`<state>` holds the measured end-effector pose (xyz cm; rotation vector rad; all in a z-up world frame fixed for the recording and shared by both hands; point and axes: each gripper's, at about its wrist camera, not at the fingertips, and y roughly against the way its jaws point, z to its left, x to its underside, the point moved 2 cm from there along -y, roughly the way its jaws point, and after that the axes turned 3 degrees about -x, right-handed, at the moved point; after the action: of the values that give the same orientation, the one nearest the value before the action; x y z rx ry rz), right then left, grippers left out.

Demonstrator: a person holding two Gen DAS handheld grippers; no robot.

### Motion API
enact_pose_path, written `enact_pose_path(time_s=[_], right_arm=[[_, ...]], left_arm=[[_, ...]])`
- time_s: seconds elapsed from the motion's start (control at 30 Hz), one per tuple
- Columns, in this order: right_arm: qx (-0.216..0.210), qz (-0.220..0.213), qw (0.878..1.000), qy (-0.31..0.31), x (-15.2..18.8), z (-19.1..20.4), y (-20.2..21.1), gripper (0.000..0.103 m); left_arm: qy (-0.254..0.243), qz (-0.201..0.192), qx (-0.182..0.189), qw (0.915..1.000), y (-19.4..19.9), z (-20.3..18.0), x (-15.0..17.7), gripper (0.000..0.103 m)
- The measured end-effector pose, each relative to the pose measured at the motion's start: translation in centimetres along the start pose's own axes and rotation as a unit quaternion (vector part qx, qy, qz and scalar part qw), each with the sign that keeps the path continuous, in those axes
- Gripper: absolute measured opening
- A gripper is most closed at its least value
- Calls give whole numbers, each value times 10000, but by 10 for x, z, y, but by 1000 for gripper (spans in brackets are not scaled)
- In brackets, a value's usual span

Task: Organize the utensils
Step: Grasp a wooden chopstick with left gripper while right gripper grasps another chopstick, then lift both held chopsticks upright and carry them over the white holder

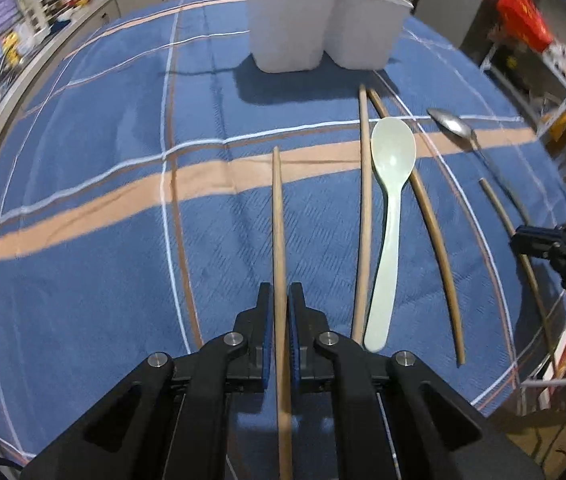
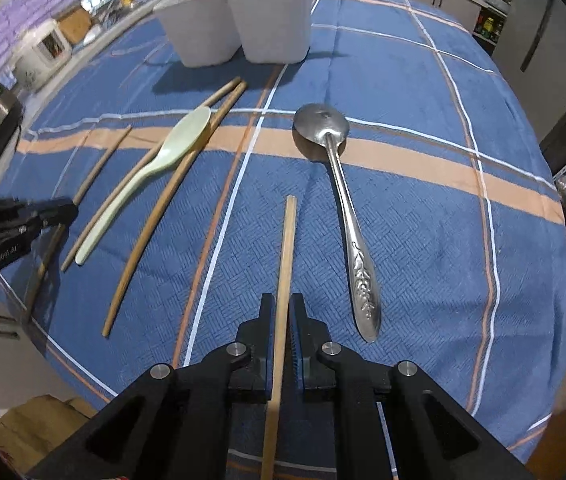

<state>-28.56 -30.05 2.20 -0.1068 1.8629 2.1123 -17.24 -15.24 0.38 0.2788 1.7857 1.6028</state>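
Observation:
My left gripper (image 1: 281,300) is shut on a wooden chopstick (image 1: 279,220) that points away over the blue cloth. My right gripper (image 2: 281,308) is shut on another wooden chopstick (image 2: 288,240). A pale green spoon (image 1: 389,184) lies between two loose chopsticks (image 1: 365,200), and it also shows in the right wrist view (image 2: 155,164). A metal spoon (image 2: 343,200) lies bowl-down to the right of my right gripper. A white two-compartment holder (image 1: 323,24) with several chopsticks stands at the back, also seen in the right wrist view (image 2: 239,20).
A blue plaid cloth (image 1: 103,200) covers the table. The right gripper's body (image 1: 563,252) shows at the right of the left wrist view, the left gripper's body (image 2: 11,224) at the left of the right wrist view. Kitchen counters and shelves surround the table.

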Motion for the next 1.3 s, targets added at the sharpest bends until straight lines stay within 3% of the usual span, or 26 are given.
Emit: enact_pose_path(time_s=[0.23,0.4,0.6,0.77,1.0,1.3], right_arm=[[249,678,9969,304,-19,7,-10,8],[275,757,9964,274,-33,11,-16,9],[235,-20,9993,286,-31,20,-13,7],[-333,-733,9964,-257,-24,14,0,7],[-569,-1690,9826,-515,-12,7,48,7],[-663,-2538,9633,-562,-6,9,109,7]], left_arm=[[-226,159,-64,9996,-9,-2,-25,7],[-313,121,-53,9994,-10,-1,-31,7],[-56,-132,117,9998,-8,3,-26,6],[279,-509,168,9982,6,8,-20,6],[407,-1367,114,9897,61,10,-6,6],[689,-2137,150,9744,120,15,4,6]])
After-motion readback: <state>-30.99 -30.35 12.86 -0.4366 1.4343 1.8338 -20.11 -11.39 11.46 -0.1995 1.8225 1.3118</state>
